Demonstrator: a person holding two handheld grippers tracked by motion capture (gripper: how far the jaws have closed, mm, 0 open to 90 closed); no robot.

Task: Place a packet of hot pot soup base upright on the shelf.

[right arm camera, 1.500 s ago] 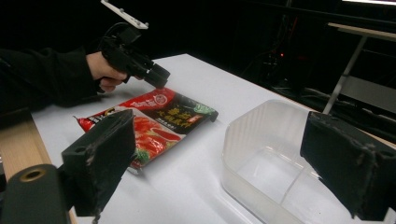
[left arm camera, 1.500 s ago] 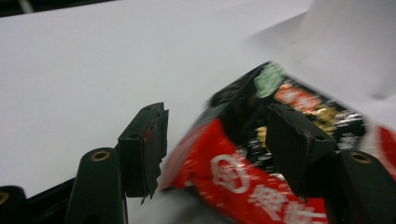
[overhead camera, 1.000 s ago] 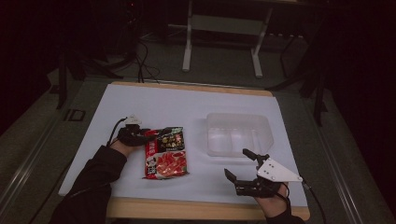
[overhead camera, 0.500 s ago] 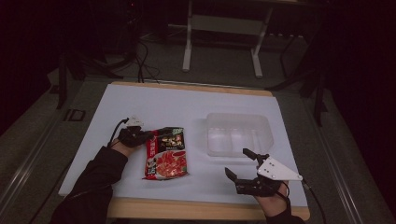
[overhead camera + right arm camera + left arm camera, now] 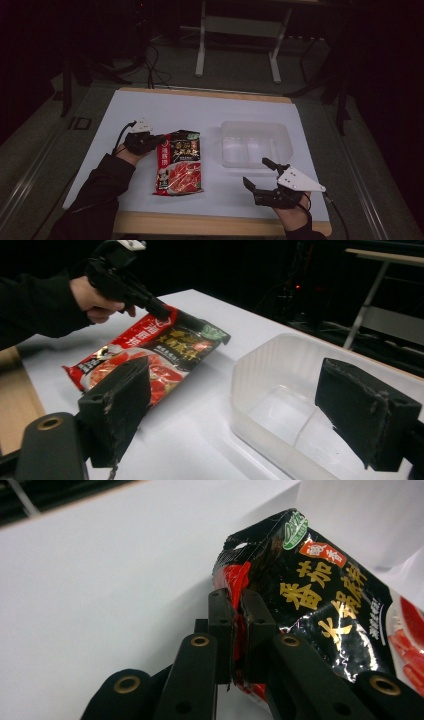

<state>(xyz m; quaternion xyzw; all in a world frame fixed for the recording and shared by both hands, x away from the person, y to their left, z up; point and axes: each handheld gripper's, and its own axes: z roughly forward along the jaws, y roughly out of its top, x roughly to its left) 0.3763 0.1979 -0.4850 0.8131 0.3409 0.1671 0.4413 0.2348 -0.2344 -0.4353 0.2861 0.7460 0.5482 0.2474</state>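
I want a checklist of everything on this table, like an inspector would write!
Surface: white sheet over a wooden table.
Job's things: red and black food packet, one edge lifted off the sheet; clear plastic tub to its right, nothing in it.
Clutter: nothing seen.
Grippers: left gripper shut on the packet's edge, fingers pinching it; right gripper open, holding nothing, near the tub.
Cables: one trails from the left gripper; more lie on the floor behind the table.
Surroundings: dark room, a metal stand beyond the table.
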